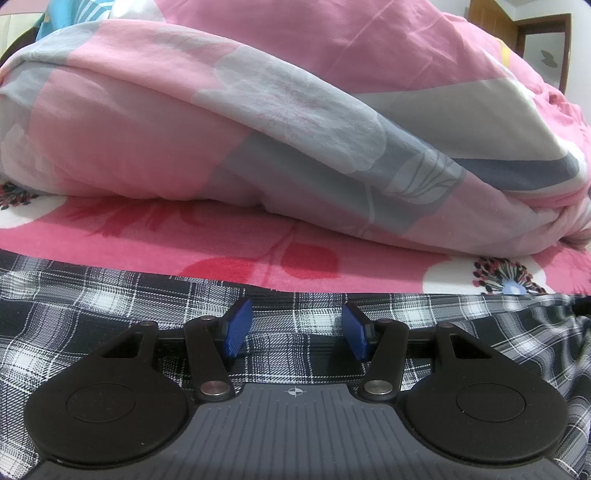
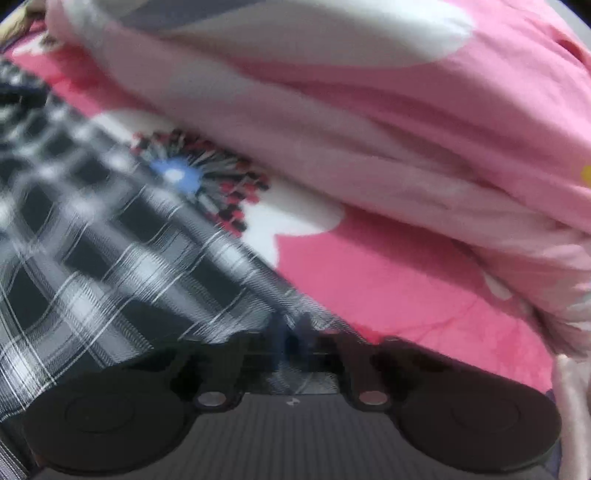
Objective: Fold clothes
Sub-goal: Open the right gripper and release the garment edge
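A black-and-white plaid garment (image 1: 122,314) lies flat on the bed under my left gripper (image 1: 295,328). That gripper is open, its blue pads (image 1: 236,328) wide apart just above the cloth, with nothing between them. The right wrist view is motion-blurred. There the same plaid garment (image 2: 110,258) runs from the left down to my right gripper (image 2: 295,343). Its fingers are drawn together on the garment's edge or corner, and the cloth hides the fingertips.
A pink floral bed sheet (image 1: 236,243) lies beyond the garment. A bulky pink, grey and white quilt (image 1: 258,122) is heaped along the far side and fills the upper part of the right view (image 2: 369,129). A wooden door frame (image 1: 517,26) shows at top right.
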Motion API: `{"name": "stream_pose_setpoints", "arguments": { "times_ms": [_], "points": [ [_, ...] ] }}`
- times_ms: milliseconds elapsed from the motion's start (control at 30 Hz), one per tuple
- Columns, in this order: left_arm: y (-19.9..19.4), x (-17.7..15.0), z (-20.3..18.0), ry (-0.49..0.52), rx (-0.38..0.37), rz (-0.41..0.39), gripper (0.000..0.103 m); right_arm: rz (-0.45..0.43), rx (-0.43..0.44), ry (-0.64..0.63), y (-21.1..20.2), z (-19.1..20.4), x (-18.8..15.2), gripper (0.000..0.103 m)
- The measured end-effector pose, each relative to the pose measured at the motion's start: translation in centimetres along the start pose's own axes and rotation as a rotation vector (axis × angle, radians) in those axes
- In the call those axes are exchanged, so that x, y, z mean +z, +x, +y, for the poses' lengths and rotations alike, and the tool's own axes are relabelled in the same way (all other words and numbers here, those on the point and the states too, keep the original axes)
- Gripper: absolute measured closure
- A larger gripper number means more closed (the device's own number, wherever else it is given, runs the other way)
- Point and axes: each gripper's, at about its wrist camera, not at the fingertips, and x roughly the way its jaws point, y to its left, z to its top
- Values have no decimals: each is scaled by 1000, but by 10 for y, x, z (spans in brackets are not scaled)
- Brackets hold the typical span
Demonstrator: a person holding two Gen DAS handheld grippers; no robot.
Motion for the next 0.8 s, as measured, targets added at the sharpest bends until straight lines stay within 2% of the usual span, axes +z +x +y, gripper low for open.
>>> {"name": "stream_pose_setpoints", "arguments": {
  "times_ms": [200, 333, 400, 433, 533, 667, 800],
  "points": [
    [-1, 1, 3, -24, -11, -6, 49, -77, -92, 31, -12, -7, 7, 103],
    [1, 0, 1, -19, -7, -5, 49, -35, -131, 9, 11, -4, 7, 103],
    [2, 0, 2, -21, -8, -4, 49, -17, -191, 34, 26, -6, 1, 103],
    [2, 0, 3, -24, -11, -4, 49, -15, -212, 83, 28, -12, -2, 103],
    [2, 0, 4, -32, -17, -4, 49, -19, -263, 343, 12, -52, -20, 103],
    [2, 0, 5, -33, -17, -4, 49, -56, -341, 582, -59, -82, -63, 102],
    [2, 0, 3, -22, -8, 2, 49, -173, -335, 857, -176, -82, -124, 101]
  ]
}}
